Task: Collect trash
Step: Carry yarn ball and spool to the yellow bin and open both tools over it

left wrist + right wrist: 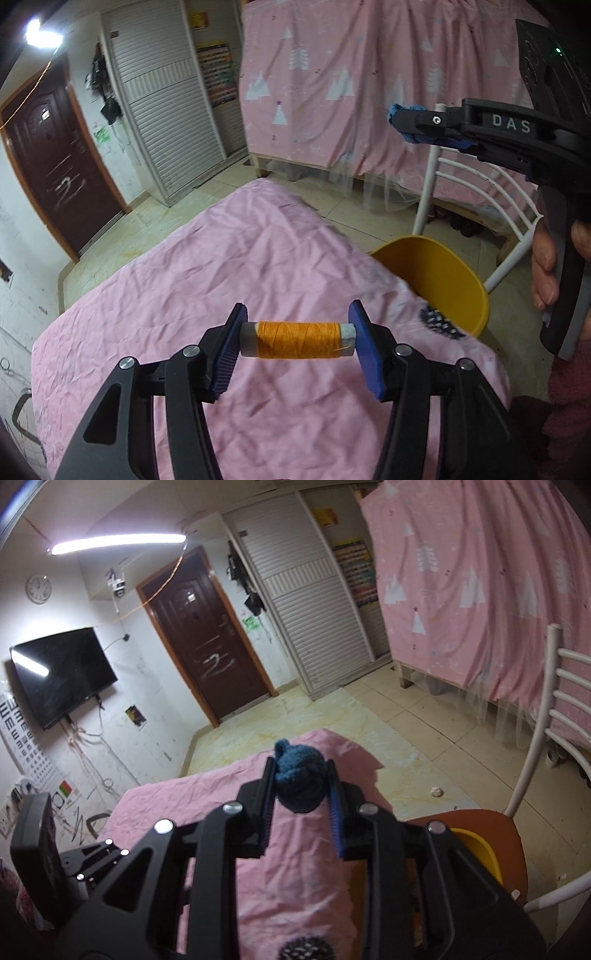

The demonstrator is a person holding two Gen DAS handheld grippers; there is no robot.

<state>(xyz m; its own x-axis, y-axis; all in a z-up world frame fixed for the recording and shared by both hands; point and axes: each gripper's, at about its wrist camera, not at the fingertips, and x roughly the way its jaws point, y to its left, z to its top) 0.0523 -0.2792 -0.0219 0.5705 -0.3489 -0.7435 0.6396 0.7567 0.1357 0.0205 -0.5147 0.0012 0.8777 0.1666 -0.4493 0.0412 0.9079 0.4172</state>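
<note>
Both claws are loaded, so the coming move turns on the yellow bin (pixel 439 280): in the left wrist view it sits at right of centre, up and to the right of the left claw (pixel 297 339), half tucked under the edge of the pink cloth on the desk (pixel 229 266).

The left claw is clamped on a spool of orange thread (pixel 298 339), its long axis running crosswise from pad to pad, the 2 grey ends pressed against the ribbed blue pads.

The right claw (pixel 301 786) is clamped on a wad of dark blue knitted fabric (pixel 299 779) (soft, nubbly, bulging above the pads). In its own view the bin's rim (pixel 480 849) shows at lower right on a brown chair seat (pixel 487 823), so this claw looks the nearer.
</note>
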